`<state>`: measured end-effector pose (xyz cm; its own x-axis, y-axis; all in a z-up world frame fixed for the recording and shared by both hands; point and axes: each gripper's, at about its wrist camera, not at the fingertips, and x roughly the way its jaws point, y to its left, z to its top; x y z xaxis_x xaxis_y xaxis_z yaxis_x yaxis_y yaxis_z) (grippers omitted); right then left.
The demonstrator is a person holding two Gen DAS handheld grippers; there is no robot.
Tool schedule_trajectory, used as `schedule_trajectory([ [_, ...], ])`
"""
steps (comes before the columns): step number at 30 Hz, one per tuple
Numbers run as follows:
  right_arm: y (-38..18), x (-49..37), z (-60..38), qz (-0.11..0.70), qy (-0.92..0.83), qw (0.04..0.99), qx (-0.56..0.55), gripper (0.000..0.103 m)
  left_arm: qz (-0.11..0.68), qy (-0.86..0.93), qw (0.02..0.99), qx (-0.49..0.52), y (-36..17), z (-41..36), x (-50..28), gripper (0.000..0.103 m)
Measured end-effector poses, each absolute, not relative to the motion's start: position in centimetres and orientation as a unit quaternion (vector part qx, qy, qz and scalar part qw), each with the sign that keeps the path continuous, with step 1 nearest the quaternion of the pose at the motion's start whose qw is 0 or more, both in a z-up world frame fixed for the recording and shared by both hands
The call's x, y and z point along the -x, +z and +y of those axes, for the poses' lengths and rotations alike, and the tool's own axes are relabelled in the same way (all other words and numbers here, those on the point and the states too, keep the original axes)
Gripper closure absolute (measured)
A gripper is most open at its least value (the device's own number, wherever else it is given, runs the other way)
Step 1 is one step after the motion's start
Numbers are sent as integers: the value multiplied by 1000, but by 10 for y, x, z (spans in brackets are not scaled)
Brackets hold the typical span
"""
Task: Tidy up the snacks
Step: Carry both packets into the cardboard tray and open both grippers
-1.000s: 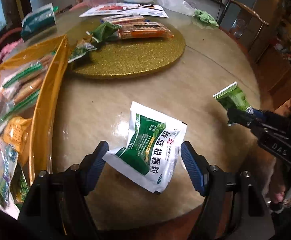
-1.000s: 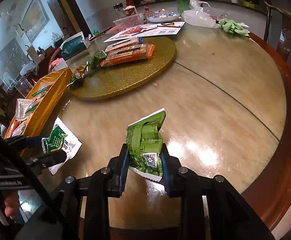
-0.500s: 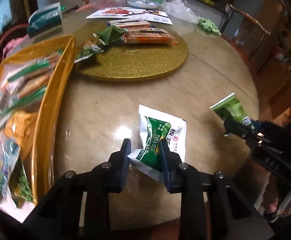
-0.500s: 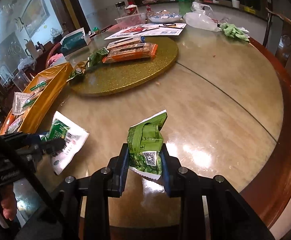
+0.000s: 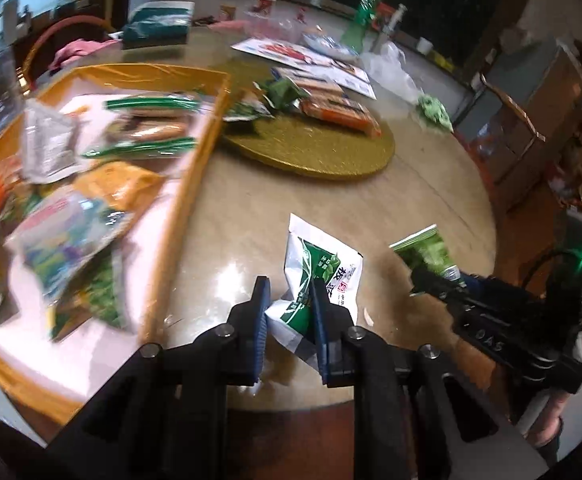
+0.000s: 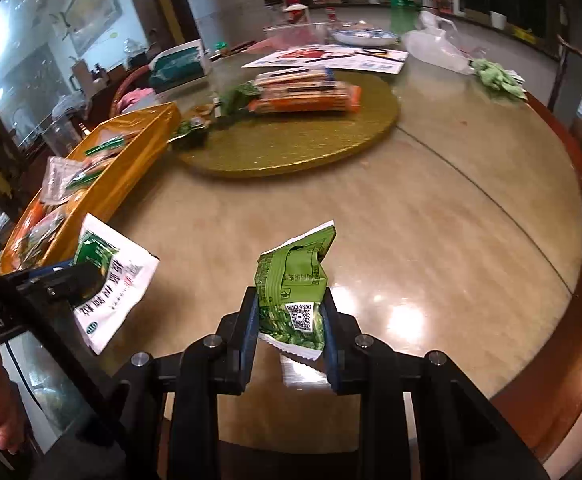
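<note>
Our left tool point(image 5: 289, 312) has just been closing and now pinches the white-and-green sachet point(image 5: 323, 276) by its lower corner, lifted off the desk point(image 5: 251, 216). Our right tool point(image 6: 291, 320) is pressed onto the crumpled green snack pack point(image 6: 295, 276), which sticks up ahead of its fingers. To the left of both tools sits the orange tray point(image 6: 131, 176) with packets inside; farther ahead lies the gold turntable point(image 6: 291, 148) carrying more snacks.

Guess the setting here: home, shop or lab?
Most likely a home dining room. A big round wooden table carries a gold turntable like a lazy Susan, with a blue-patterned dish at the far side and a framed picture on the wall.
</note>
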<state>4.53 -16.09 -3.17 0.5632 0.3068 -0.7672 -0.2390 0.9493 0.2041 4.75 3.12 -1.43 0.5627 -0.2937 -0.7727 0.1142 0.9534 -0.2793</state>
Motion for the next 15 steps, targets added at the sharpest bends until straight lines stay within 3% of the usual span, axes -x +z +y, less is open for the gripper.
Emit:
schedule_trajectory([
  [9,2,-35,-102,414,217,884,-5,76,386,-76,907,150,40,97,-15,81],
  [15,26,-26,-51,394,253,883,39,76,369,-35,913,173,44,141,-8,81],
])
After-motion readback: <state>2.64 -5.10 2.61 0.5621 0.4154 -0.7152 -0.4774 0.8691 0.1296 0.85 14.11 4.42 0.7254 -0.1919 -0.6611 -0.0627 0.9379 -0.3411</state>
